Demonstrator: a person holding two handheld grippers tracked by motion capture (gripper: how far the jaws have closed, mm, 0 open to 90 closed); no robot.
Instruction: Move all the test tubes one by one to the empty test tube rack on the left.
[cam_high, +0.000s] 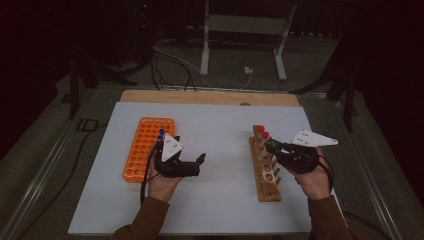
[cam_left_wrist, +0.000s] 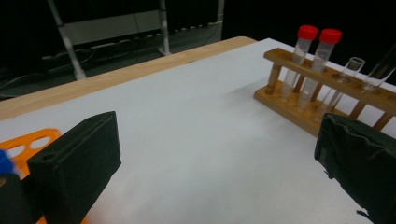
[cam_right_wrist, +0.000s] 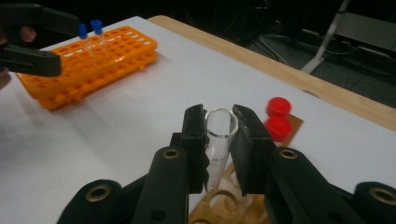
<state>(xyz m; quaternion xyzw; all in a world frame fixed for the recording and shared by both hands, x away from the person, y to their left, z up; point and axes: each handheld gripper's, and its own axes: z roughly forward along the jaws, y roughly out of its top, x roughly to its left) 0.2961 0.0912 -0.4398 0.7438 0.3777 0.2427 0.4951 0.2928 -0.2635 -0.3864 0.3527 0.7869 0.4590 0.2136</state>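
Here, open glass tube (cam_right_wrist: 220, 140) clamped between right gripper (cam_right_wrist: 219, 135) fingers, above wooden rack (cam_right_wrist: 233, 205).

Blue-capped tube (cam_left_wrist: 4, 163) cut off left

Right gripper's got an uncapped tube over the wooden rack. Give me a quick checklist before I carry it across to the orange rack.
1. Right gripper shut on the uncapped glass tube: ok.
2. Tube upright between the jaws, open end up: ok.
3. Tube bottom clear of the wooden rack: cannot tell; the jaws hide it.
4. Two red-capped tubes close beside the held tube, apart from it: ok, but lift straight.
5. Left gripper open, holding nothing: ok.
6. Free holes in the orange rack beside the blue-capped tubes: ok.
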